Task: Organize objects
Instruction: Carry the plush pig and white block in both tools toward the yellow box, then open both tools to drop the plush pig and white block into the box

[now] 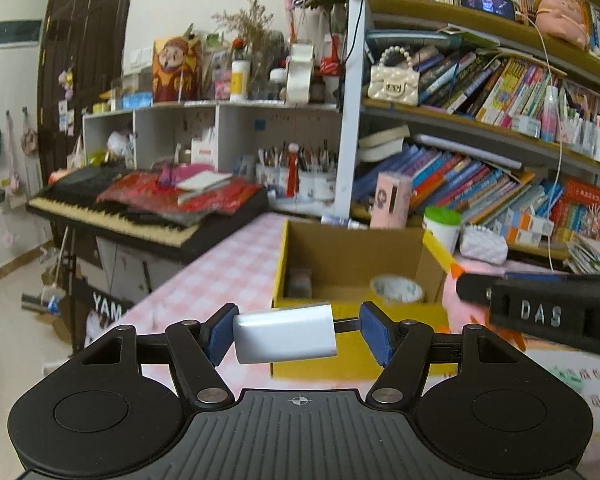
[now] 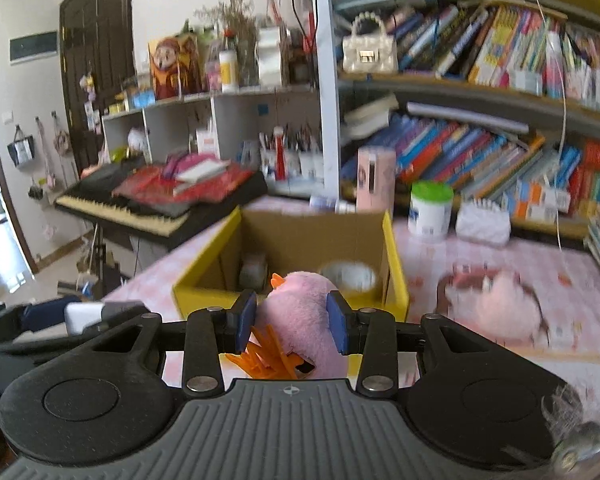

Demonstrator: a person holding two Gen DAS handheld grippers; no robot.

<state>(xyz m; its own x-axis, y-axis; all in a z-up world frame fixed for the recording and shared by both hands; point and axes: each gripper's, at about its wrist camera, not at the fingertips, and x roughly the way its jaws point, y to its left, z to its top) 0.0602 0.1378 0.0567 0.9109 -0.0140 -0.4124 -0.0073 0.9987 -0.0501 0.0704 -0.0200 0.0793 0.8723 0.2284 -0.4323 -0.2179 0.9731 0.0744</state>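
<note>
My left gripper (image 1: 298, 330) is shut on a white rectangular block (image 1: 285, 333), held end to end just before the near wall of a yellow cardboard box (image 1: 342, 248). My right gripper (image 2: 292, 322) is shut on a pink plush bird (image 2: 300, 320) with orange feet, held over the near rim of the same box (image 2: 312, 228). The box holds a roll of tape (image 1: 396, 290) and a small grey object (image 1: 298, 282). The right gripper's body shows at the right in the left wrist view (image 1: 540, 308). The left gripper with the block shows at the left in the right wrist view (image 2: 84, 316).
The box sits on a pink checked tablecloth (image 1: 220, 276). A second pink plush (image 2: 500, 308), a green-lidded tub (image 2: 430, 212) and a pink carton (image 2: 374, 178) stand on the table. Bookshelves (image 1: 480, 120) rise behind. A keyboard (image 1: 140, 208) stands left of the table.
</note>
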